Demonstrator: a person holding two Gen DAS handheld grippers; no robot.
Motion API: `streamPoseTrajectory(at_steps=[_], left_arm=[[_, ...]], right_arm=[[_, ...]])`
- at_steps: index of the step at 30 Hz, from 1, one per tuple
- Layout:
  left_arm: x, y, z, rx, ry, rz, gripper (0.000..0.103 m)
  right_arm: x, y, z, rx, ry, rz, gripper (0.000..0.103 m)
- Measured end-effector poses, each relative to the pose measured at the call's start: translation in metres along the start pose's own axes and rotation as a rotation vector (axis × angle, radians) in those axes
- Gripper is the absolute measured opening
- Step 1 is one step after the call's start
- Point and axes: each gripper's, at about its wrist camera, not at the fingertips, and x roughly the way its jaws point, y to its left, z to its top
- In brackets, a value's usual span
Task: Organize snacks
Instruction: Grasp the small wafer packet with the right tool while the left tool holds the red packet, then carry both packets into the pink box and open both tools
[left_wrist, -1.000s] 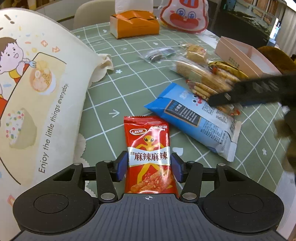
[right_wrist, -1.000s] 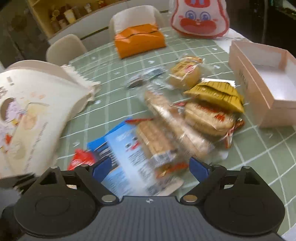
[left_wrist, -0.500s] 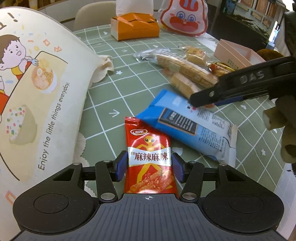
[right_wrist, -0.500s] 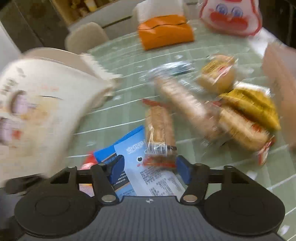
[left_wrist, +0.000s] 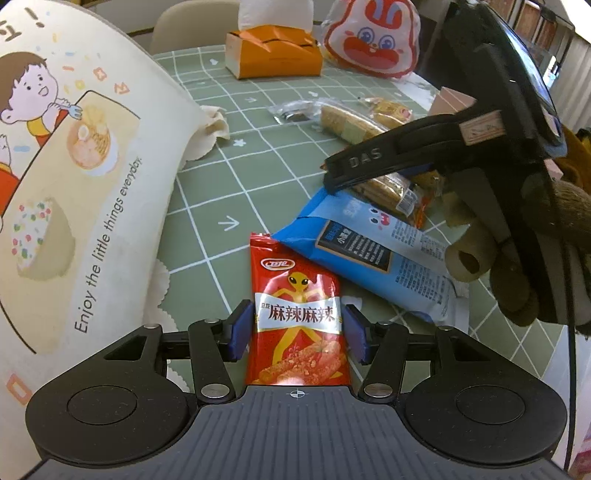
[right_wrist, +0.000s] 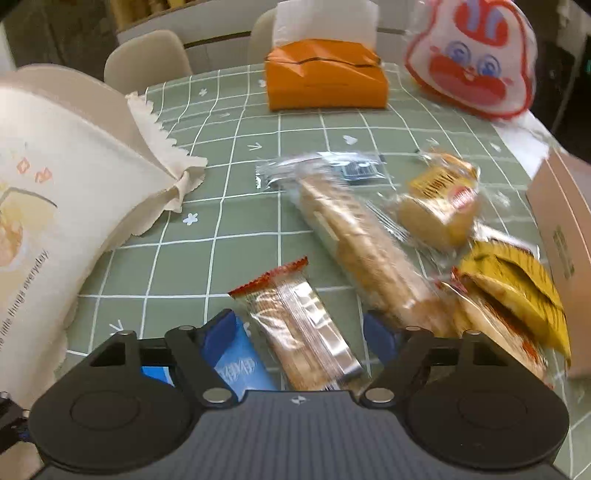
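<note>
My left gripper (left_wrist: 297, 334) is open, its blue pads (left_wrist: 239, 334) just clear of either side of a red spicy-snack packet (left_wrist: 297, 317) lying on the green checked table (left_wrist: 207, 206). A blue snack bag (left_wrist: 373, 258) lies to its right. My right gripper (right_wrist: 301, 334) is open around a small clear cracker packet with red ends (right_wrist: 299, 325), which rests on the blue bag (right_wrist: 236, 365). The right gripper also shows in the left wrist view (left_wrist: 388, 162), above the blue bag. A long cracker pack (right_wrist: 362, 243), a round cake (right_wrist: 439, 206) and yellow packets (right_wrist: 517, 291) lie beyond.
A large cream cloth bag with a cartoon print (left_wrist: 66, 177) fills the left side. An orange tissue box (right_wrist: 325, 74) and a rabbit-face bag (right_wrist: 472, 59) stand at the back. A pink open box (right_wrist: 561, 240) is at the right edge.
The right gripper has swung left and down over the blue bag, and the small cracker packet now lies between its fingers. The left gripper stays around the red packet.
</note>
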Motion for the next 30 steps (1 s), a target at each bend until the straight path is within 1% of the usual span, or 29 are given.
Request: streamPoseTrajectory(at_steps=[2, 4, 7, 9, 10, 12, 13, 16, 22, 25, 28, 30], left_arm=[[0.000, -0.002, -0.001, 0.003, -0.004, 0.009, 0.059], [0.000, -0.004, -0.001, 0.007, -0.010, 0.021, 0.059], [0.002, -0.008, 0.000, 0.025, -0.009, 0.038, 0.060], [0.003, -0.008, 0.002, 0.027, -0.007, 0.039, 0.059], [0.003, -0.007, 0.003, 0.022, -0.007, 0.041, 0.057], [0.004, -0.007, 0.004, 0.009, -0.010, 0.047, 0.055], [0.005, -0.007, 0.005, 0.007, -0.011, 0.049, 0.054], [0.007, -0.009, 0.007, 0.009, -0.018, 0.040, 0.052], [0.013, -0.013, 0.022, 0.011, -0.016, -0.021, 0.049], [0.005, -0.023, 0.031, 0.041, -0.059, -0.037, 0.049], [-0.010, -0.038, 0.041, 0.068, -0.101, -0.093, 0.048], [-0.016, -0.053, 0.044, 0.090, -0.109, -0.144, 0.048]], right_arm=[[0.002, 0.004, 0.001, -0.015, 0.005, -0.013, 0.077], [0.000, 0.003, 0.001, -0.006, 0.017, -0.012, 0.075], [-0.005, 0.003, 0.000, 0.006, 0.026, -0.019, 0.063], [-0.008, 0.004, -0.001, 0.013, 0.035, -0.024, 0.048], [-0.009, 0.004, 0.000, 0.015, 0.040, -0.025, 0.045], [-0.013, 0.005, -0.001, 0.013, 0.046, -0.037, 0.037], [-0.017, 0.004, -0.001, 0.013, 0.048, -0.044, 0.036], [-0.030, -0.002, -0.005, 0.035, 0.041, -0.031, 0.036], [-0.057, -0.020, -0.015, 0.084, 0.012, -0.030, 0.036], [-0.071, -0.033, -0.023, 0.125, 0.000, -0.035, 0.036], [-0.087, -0.049, -0.039, 0.170, -0.009, -0.052, 0.036], [-0.095, -0.060, -0.051, 0.204, -0.005, -0.060, 0.036]])
